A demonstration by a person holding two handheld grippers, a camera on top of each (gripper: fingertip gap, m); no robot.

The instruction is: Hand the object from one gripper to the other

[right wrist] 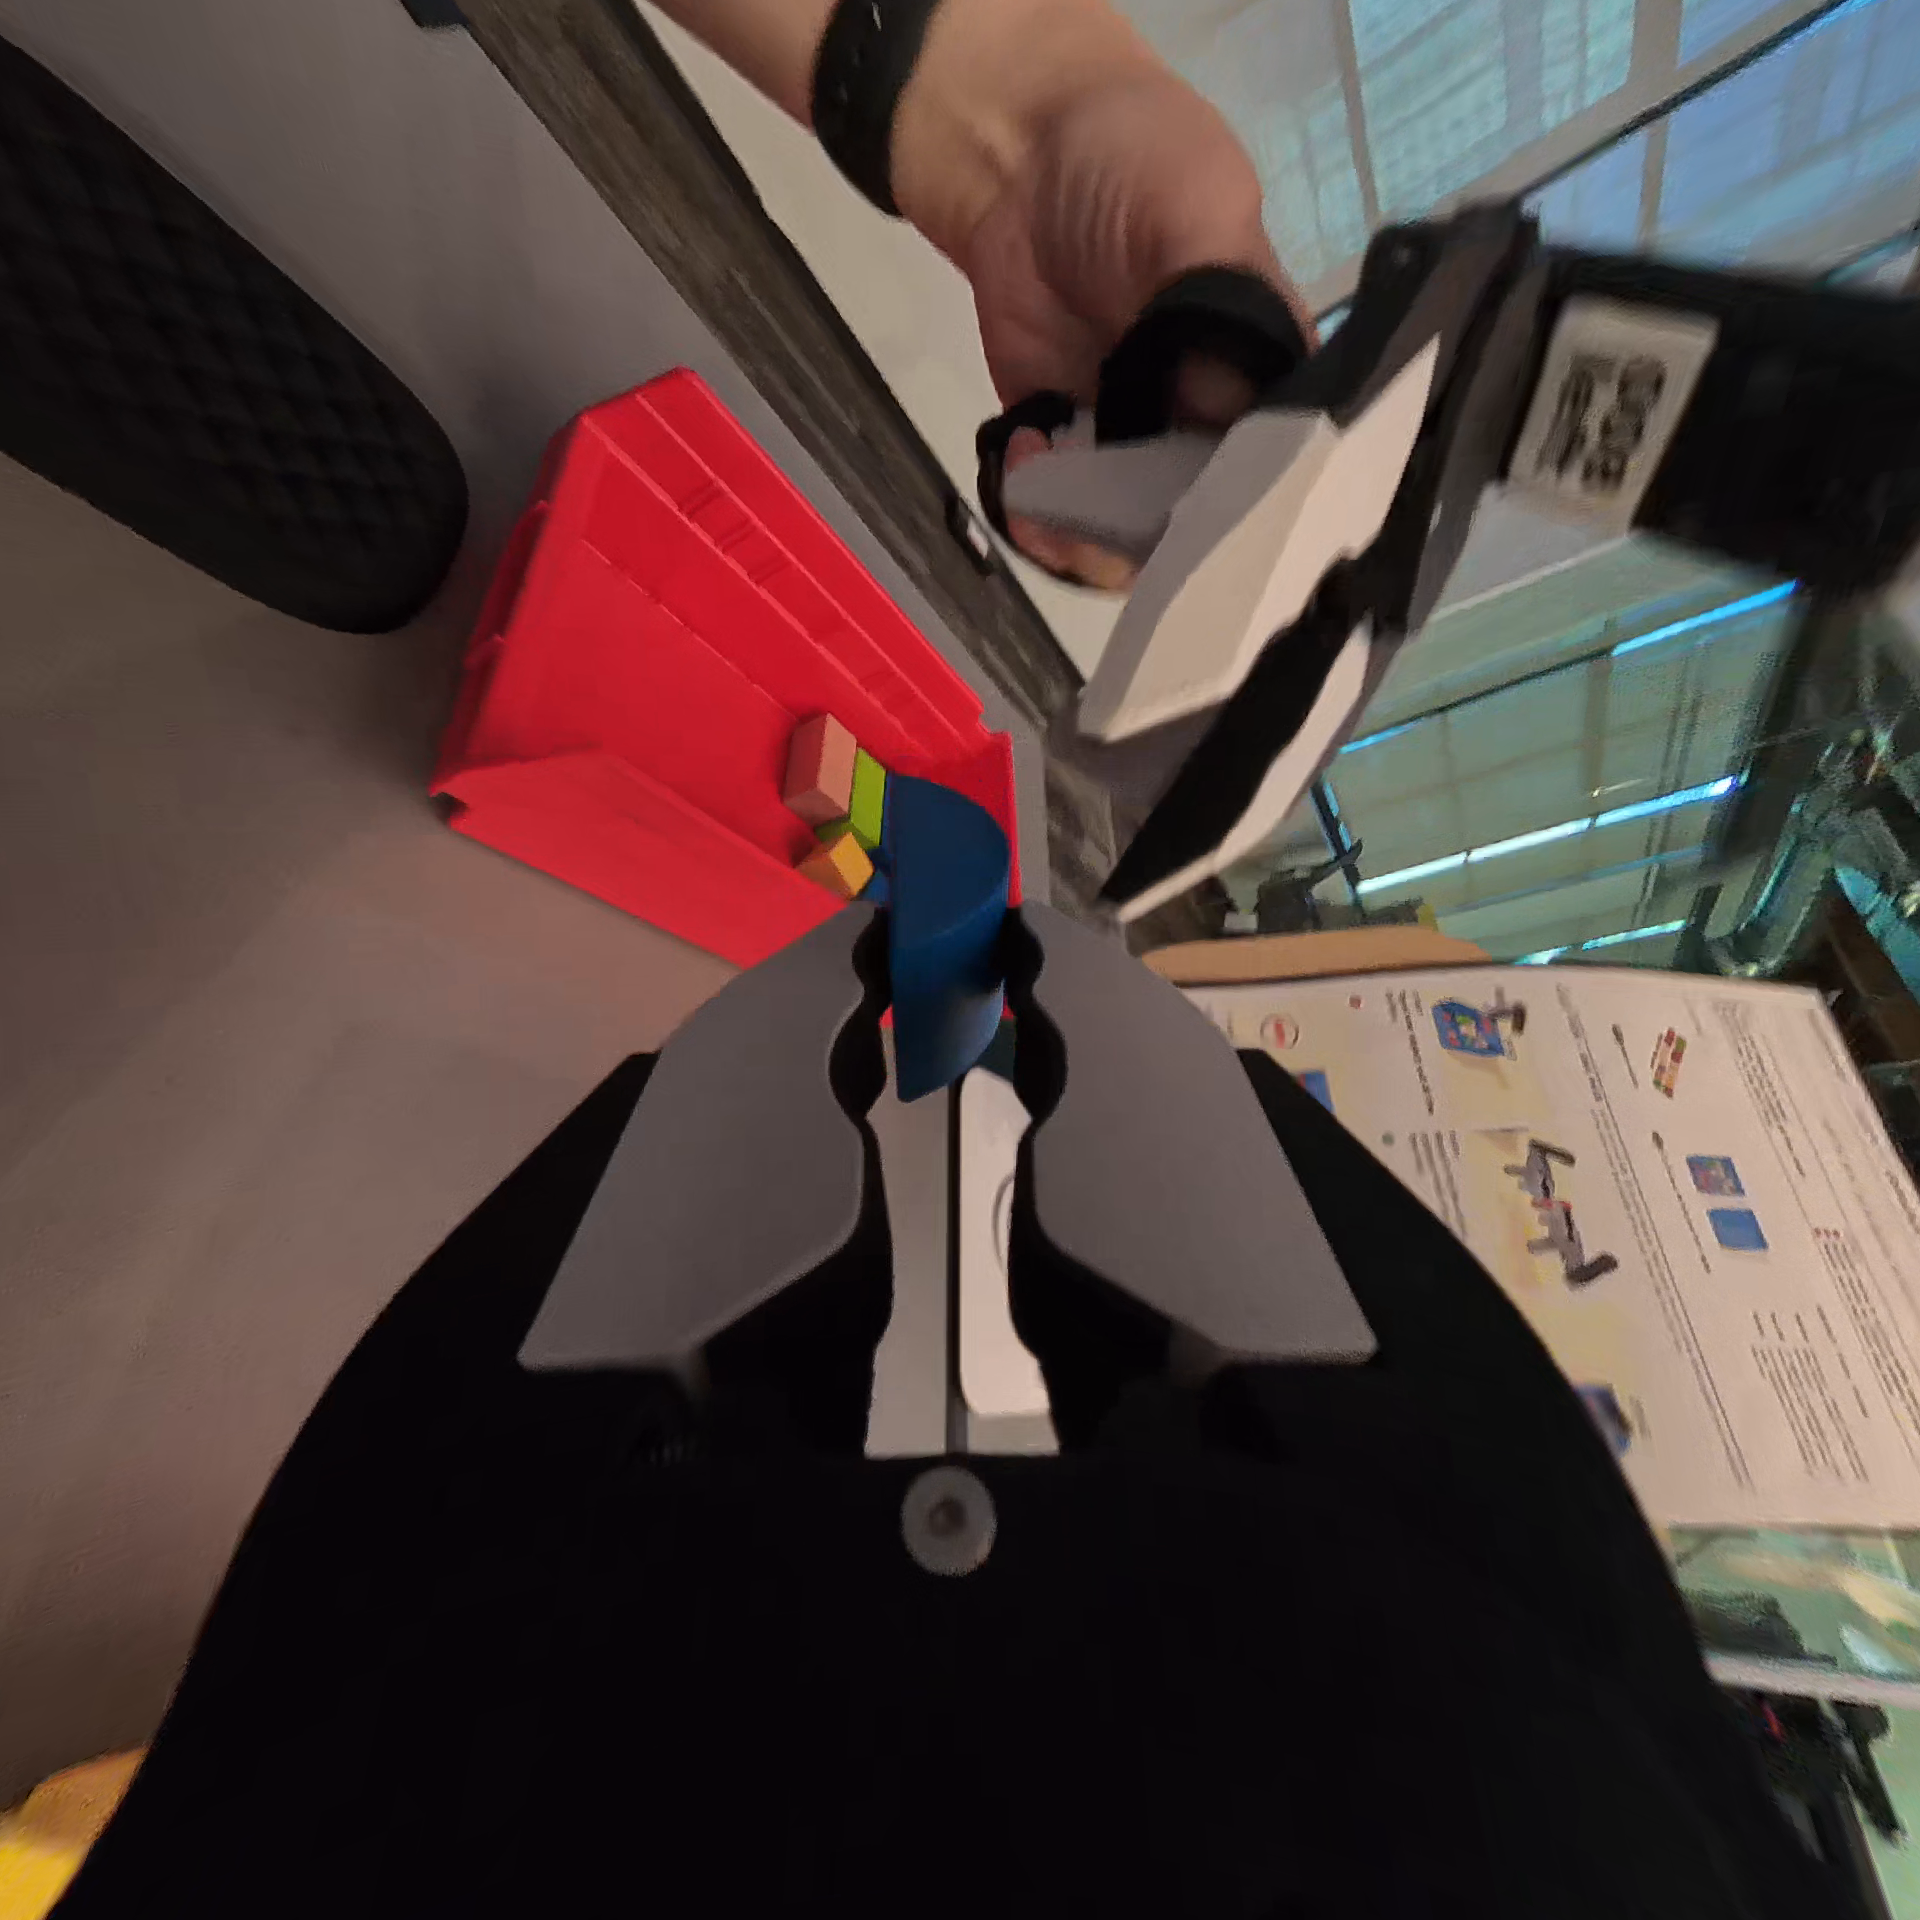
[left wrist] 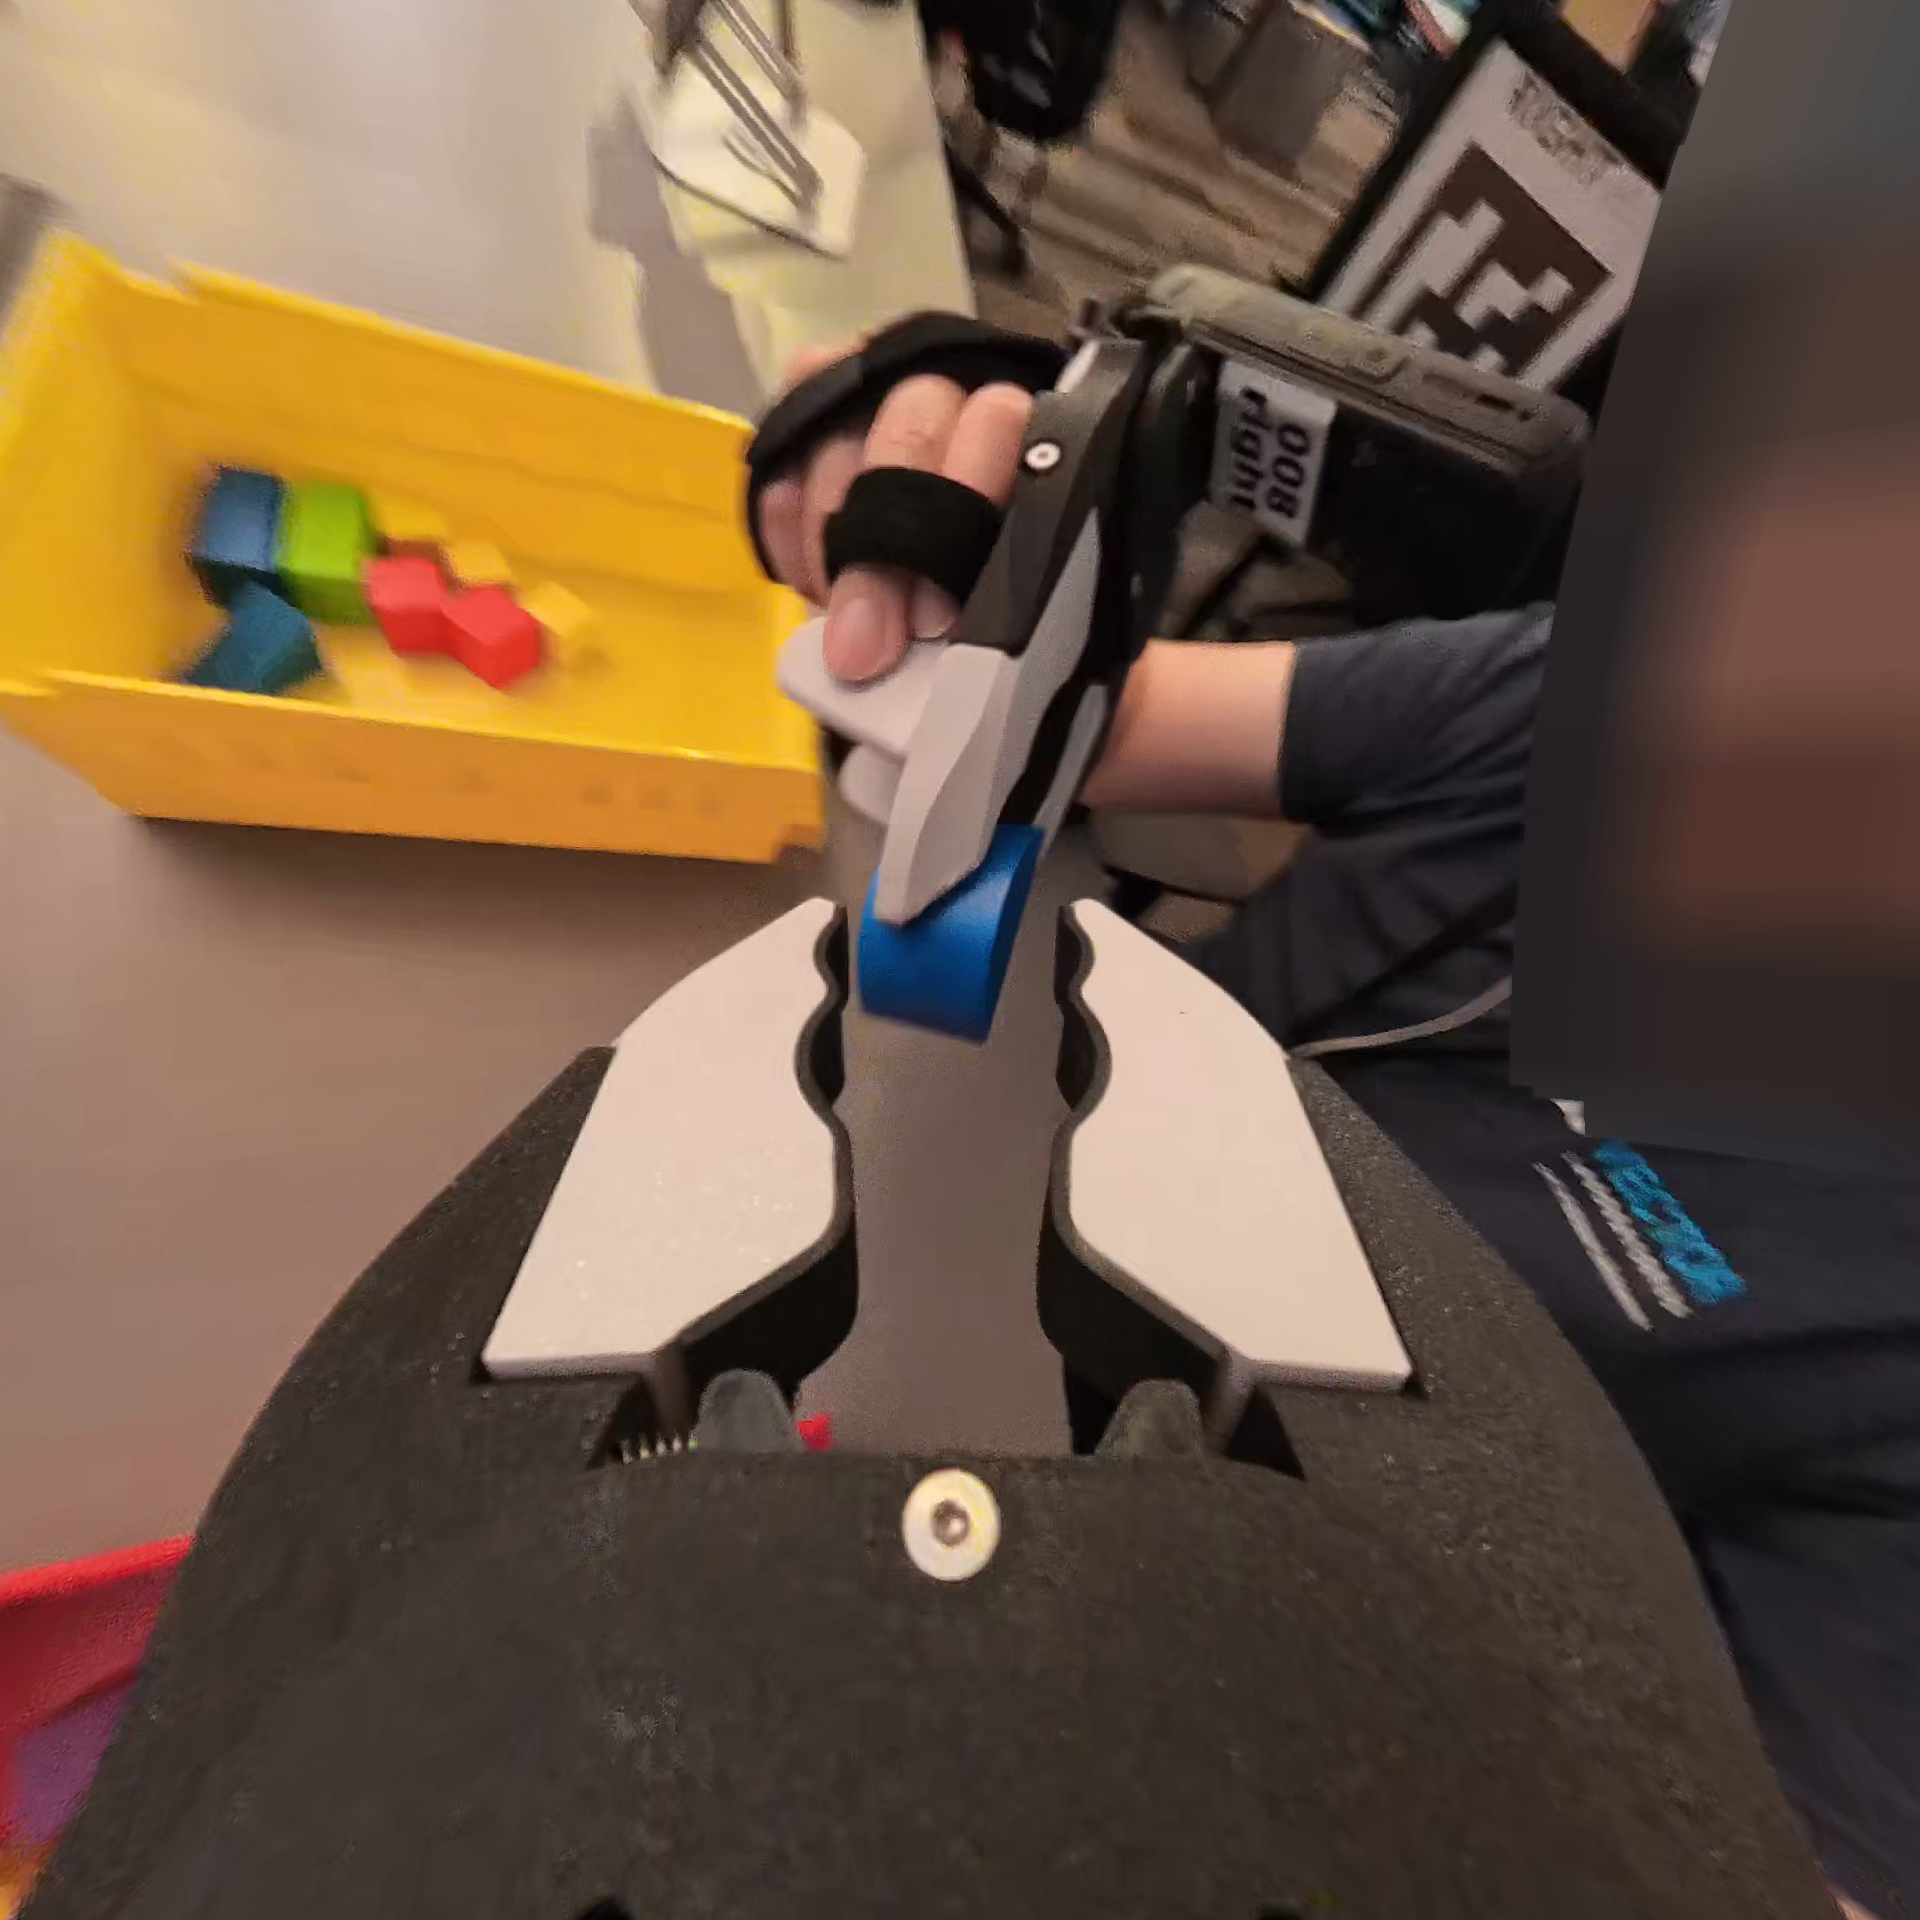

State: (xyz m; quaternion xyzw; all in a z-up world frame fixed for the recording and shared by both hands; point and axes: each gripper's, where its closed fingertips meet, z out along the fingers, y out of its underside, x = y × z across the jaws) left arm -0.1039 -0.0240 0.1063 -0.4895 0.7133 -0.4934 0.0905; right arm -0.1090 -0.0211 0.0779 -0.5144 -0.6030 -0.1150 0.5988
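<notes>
A blue half-round block [left wrist: 925, 971] is clamped in my right gripper [left wrist: 961, 883], which a gloved hand holds tips down in the left wrist view. My left gripper [left wrist: 951, 920] is open. Its fingertips flank the block, and the left finger [left wrist: 727, 1091] is close beside it. In the right wrist view my right gripper [right wrist: 943, 927] is shut on the blue block [right wrist: 945, 904]. The left gripper [right wrist: 1107, 810] shows open at the upper right, a little apart from the block.
A yellow bin [left wrist: 436, 748] with several coloured blocks stands on the grey table at the left. A red bin [right wrist: 623, 707] holding a few blocks lies beyond the right gripper. Printed sheets [right wrist: 1558, 1195] lie at the right. A person in a dark shirt [left wrist: 1558, 1039] is close by.
</notes>
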